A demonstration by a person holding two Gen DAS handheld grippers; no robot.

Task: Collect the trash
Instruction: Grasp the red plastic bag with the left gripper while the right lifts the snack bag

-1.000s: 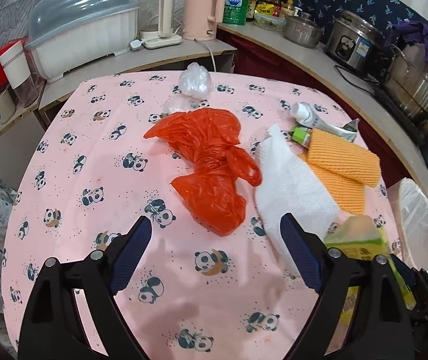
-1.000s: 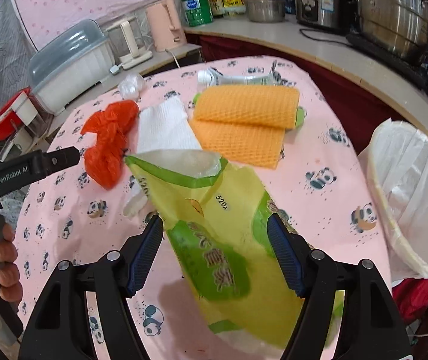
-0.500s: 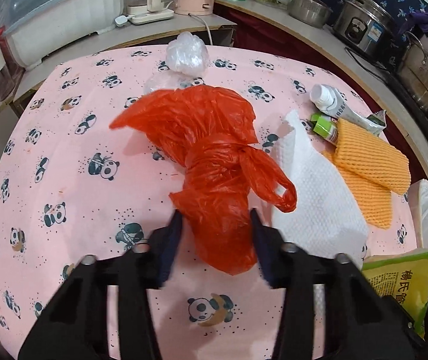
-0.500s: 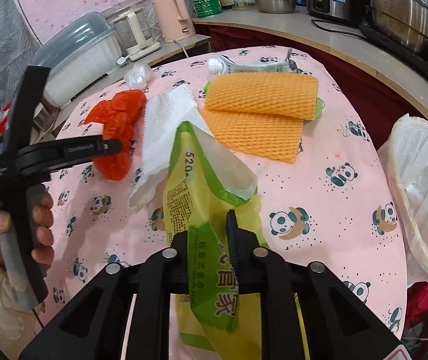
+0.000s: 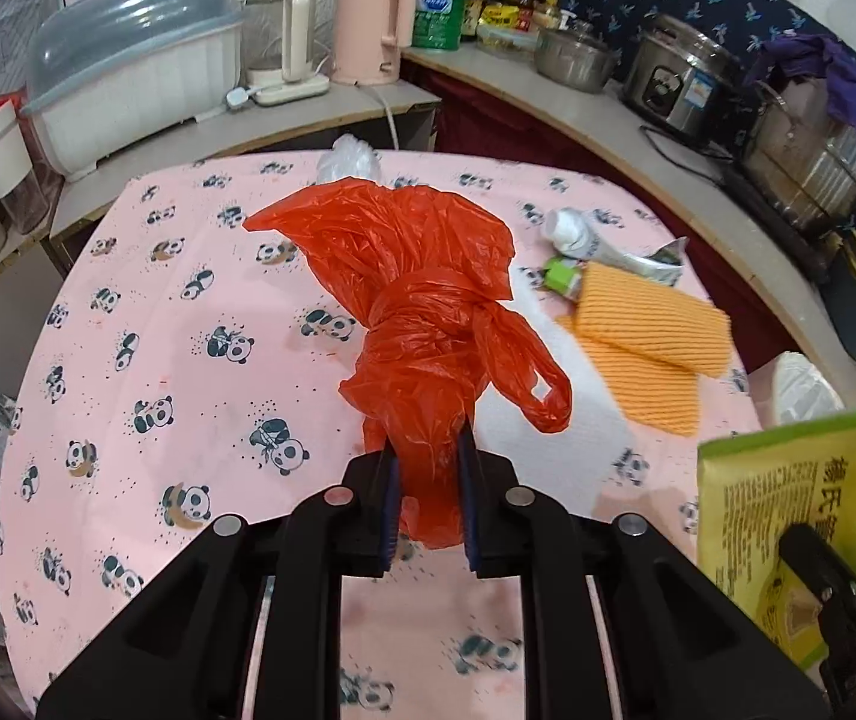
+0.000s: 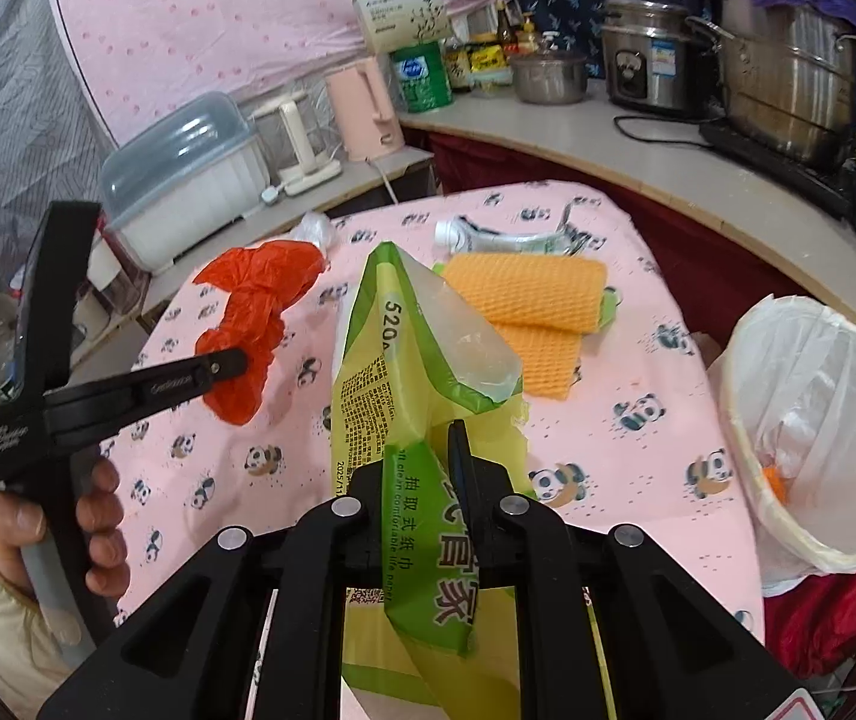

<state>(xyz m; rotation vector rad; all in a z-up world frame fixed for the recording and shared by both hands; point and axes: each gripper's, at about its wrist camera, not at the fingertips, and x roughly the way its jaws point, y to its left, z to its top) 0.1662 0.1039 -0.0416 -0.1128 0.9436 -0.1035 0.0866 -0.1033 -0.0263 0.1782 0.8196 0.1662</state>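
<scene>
Left gripper [image 5: 428, 468]: jaws just closed, clamped on the knotted red plastic bag [image 5: 422, 324], held above the panda-print pink counter [image 5: 146, 324]. Right gripper [image 6: 425, 468]: jaws just closed, pinching the yellow-green tissue wrapper [image 6: 404, 360] over the counter, left of the white-lined waste basket [image 6: 818, 420]. Folded orange foam netting [image 6: 524, 300] lies on the counter beyond the wrapper.

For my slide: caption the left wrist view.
Left hand-held gripper pinches red plastic bag above panda tablecloth.
</scene>
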